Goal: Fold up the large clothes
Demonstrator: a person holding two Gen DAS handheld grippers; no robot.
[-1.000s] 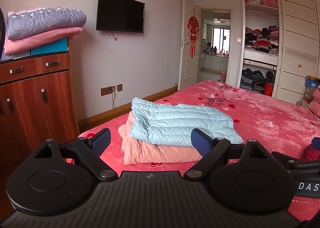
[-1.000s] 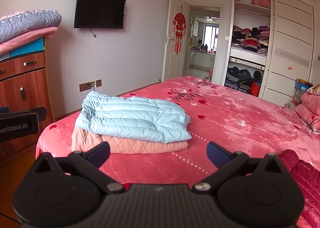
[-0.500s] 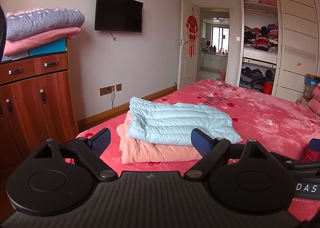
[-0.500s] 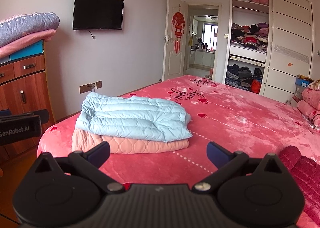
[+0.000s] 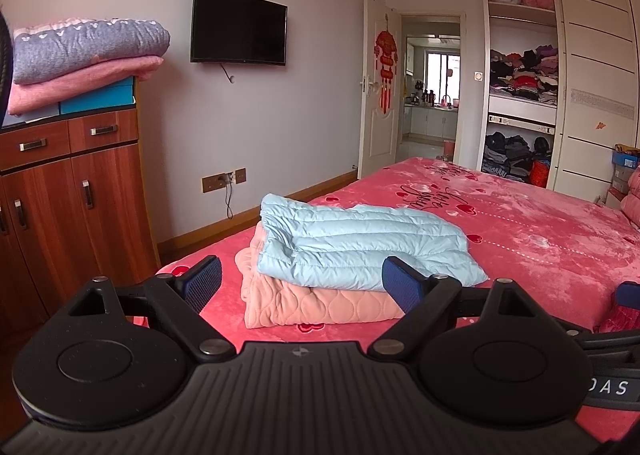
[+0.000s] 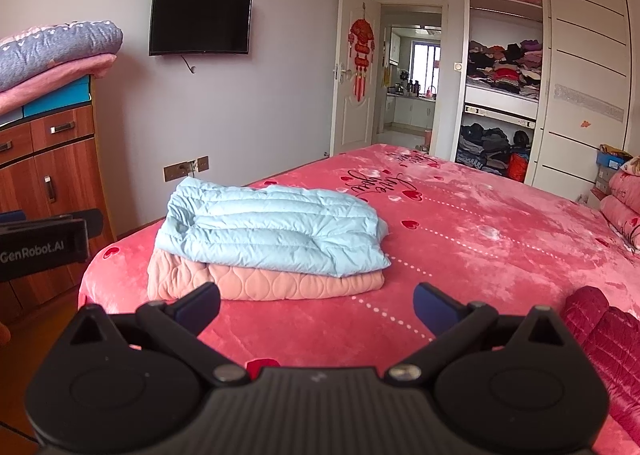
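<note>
Both tongs, left (image 5: pixel 302 285) and right (image 6: pixel 316 307), are matte black with ribbed bodies, silver pivot screws and blue pads (image 5: pixel 203 281).

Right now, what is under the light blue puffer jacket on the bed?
A folded peach quilted garment lies under the light blue puffer jacket, on the pink bedspread. Only its front and left edges show; the rest is covered.

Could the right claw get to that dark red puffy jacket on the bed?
Probably yes: the dark red jacket lies just right of the open right claw, with only bare bedspread between them.
</note>
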